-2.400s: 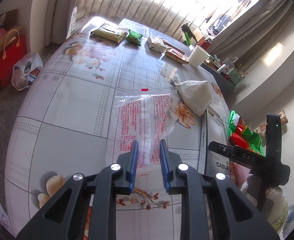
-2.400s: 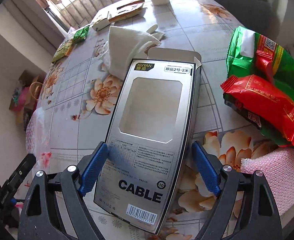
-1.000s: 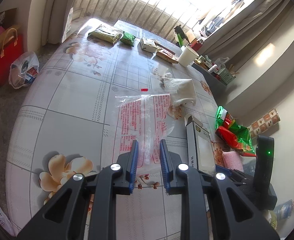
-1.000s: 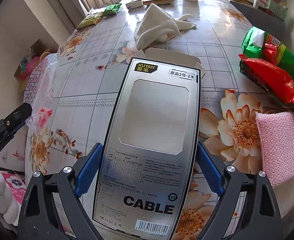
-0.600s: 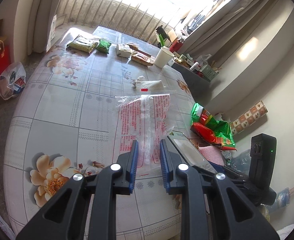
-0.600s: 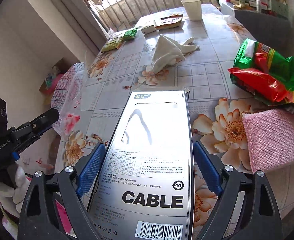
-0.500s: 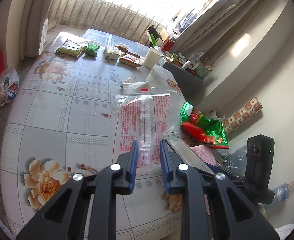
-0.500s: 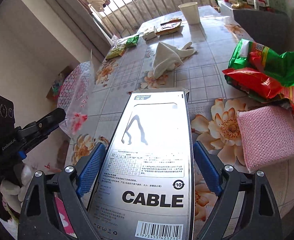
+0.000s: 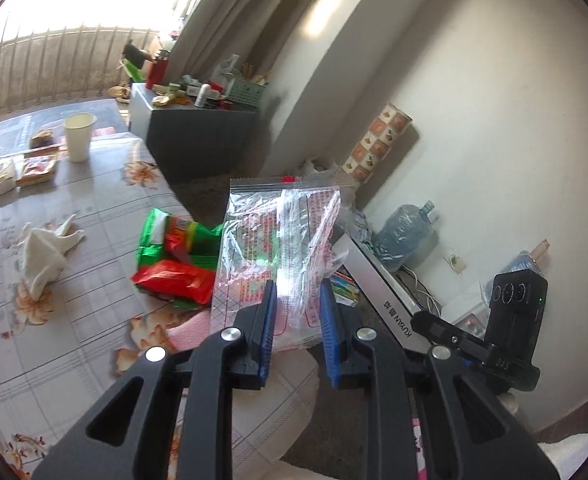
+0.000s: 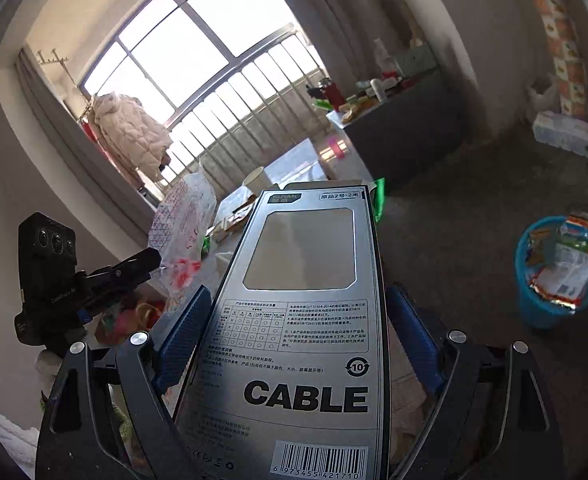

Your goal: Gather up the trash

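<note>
Left gripper nearly closed, pinching a clear plastic bag. Right gripper spread wide, clamping the cable box left of the blue bin.

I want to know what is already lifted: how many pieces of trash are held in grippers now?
2. The plastic bag hangs pinched in the left gripper; the cable box is clamped in the right gripper. Other trash lies on the table.

The floral table bears a white cloth, red-green snack bags, a paper cup and small packets.
</note>
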### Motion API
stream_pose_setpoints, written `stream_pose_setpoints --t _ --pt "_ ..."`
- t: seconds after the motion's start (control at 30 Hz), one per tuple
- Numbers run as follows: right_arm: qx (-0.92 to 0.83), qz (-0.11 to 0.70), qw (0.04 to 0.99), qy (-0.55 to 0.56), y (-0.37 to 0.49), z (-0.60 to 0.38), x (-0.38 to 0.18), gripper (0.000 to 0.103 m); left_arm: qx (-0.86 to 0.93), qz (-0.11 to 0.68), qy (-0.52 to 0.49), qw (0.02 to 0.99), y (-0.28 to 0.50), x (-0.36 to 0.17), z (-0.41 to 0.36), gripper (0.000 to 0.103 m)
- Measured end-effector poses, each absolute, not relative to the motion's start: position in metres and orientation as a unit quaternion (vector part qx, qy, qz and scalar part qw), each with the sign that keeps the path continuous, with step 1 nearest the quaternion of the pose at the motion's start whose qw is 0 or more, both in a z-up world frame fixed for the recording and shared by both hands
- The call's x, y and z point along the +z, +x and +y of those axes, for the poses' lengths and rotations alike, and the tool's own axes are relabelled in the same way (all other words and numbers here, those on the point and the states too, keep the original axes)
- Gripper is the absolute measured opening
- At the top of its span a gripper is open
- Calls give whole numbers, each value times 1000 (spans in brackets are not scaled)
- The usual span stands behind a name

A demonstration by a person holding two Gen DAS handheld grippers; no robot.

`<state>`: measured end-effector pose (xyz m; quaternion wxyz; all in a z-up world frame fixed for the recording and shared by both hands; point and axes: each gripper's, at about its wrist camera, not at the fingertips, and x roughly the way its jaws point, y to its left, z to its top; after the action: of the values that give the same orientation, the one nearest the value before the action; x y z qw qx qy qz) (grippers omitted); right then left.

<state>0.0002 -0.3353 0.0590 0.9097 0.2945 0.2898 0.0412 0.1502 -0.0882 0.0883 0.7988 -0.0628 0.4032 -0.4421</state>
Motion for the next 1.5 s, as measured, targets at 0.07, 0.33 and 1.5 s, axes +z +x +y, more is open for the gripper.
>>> stream_pose_setpoints --t 0.07,0.33,1.5 --pt "-26 281 908 311 -18 -375 52 83 -473 417 -43 775 152 84 -139 20" --pt "-176 303 832 431 -46 -494 -43 84 -514 535 26 669 171 6 -339 21" --pt "-239 385 763 461 30 -615 -211 69 -503 472 54 722 229 25 -348 68"
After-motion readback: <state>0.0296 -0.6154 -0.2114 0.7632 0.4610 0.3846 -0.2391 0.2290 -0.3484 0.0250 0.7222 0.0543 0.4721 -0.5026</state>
